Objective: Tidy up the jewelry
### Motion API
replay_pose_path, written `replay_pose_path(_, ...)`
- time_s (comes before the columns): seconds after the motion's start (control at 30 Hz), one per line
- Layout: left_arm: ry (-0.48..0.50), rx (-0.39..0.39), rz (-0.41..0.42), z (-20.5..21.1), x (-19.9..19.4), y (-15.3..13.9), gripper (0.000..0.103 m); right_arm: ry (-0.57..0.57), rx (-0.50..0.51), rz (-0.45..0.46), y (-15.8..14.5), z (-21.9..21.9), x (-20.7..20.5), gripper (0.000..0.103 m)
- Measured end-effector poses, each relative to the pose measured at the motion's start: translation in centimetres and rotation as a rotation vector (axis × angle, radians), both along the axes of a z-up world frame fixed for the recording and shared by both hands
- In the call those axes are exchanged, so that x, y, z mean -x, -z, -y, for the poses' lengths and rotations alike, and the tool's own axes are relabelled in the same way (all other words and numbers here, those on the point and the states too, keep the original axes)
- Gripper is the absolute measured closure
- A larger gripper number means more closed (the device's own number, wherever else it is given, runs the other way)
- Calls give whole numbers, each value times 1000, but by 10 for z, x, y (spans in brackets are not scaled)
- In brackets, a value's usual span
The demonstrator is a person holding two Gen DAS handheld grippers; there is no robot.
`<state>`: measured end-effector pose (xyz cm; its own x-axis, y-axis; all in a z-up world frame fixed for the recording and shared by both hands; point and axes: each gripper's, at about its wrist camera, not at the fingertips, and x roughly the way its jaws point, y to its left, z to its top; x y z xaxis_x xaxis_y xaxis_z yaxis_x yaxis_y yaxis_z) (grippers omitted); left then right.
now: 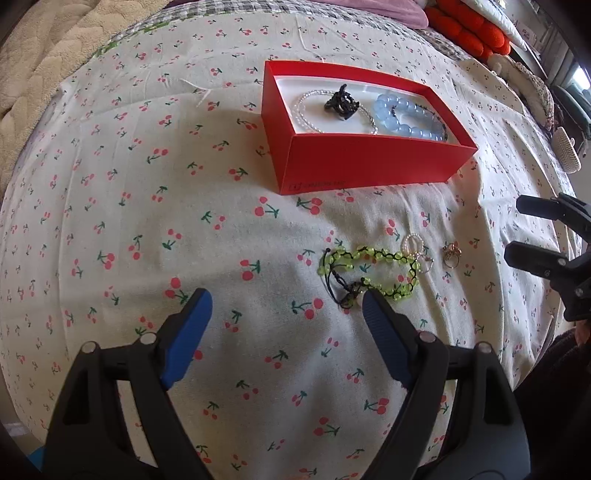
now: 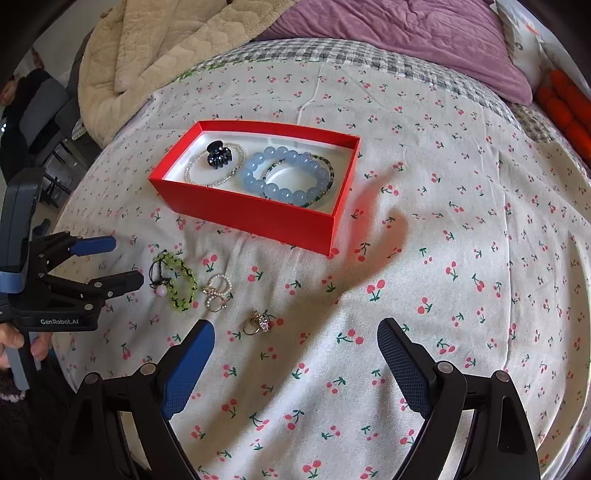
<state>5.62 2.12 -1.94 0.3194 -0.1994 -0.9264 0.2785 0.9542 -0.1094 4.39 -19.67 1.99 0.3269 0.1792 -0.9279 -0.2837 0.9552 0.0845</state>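
Observation:
A red box (image 1: 369, 162) (image 2: 258, 218) sits on the cherry-print cloth. It holds a black hair claw (image 1: 341, 103) (image 2: 218, 156), a clear bead bracelet (image 1: 306, 114) (image 2: 197, 173), a blue bead bracelet (image 1: 410, 118) (image 2: 284, 173) and a dark bracelet (image 2: 328, 173). On the cloth lie a green bead bracelet (image 1: 373, 273) (image 2: 177, 282), small pearl rings (image 1: 415, 247) (image 2: 218, 290) and a gold ring (image 1: 452, 254) (image 2: 258, 322). My left gripper (image 1: 286, 310) (image 2: 127, 262) is open and empty, its right finger beside the green bracelet. My right gripper (image 2: 295, 341) (image 1: 513, 230) is open and empty, just right of the gold ring.
A beige blanket (image 2: 147, 48) and a purple quilt (image 2: 406, 33) lie at the far end of the bed. Orange cushions (image 2: 565, 107) sit at the far right. A chair (image 2: 40, 114) stands off the bed's left side.

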Motion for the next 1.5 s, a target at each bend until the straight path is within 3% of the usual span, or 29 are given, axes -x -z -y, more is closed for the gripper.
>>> replay_pose_path(0.13,44,12,0,8,-2,4,29,-7,-2,-8,5,0,-1,12)
replay_pose_path(0.37,136,-5,16,32,-7,11,57,-1,-21,-32,15,4,-7,12)
replay_pose_path(0.47,184,9,8,41,-9,14,74,-3,-17,-42,21,5,-8,12)
replay_pose_path(0.63,219,2,7,53,-13,18,85,-6,-28,-52,31,2,-7,12)
replay_pose_path(0.67,220,-8,2,54,-14,19,93,-14,-29,-51,32,0,-6,12)
replay_pose_path(0.93,172,3,-6,53,-16,16,97,-112,-3,-38,36,-19,4,12)
replay_pose_path(1.3,65,130,49,22,-2,-21,97,-84,-47,-33,33,-16,4,12)
replay_pose_path(1.5,32,185,41,-1,2,-28,97,-146,-37,-20,34,-28,10,12)
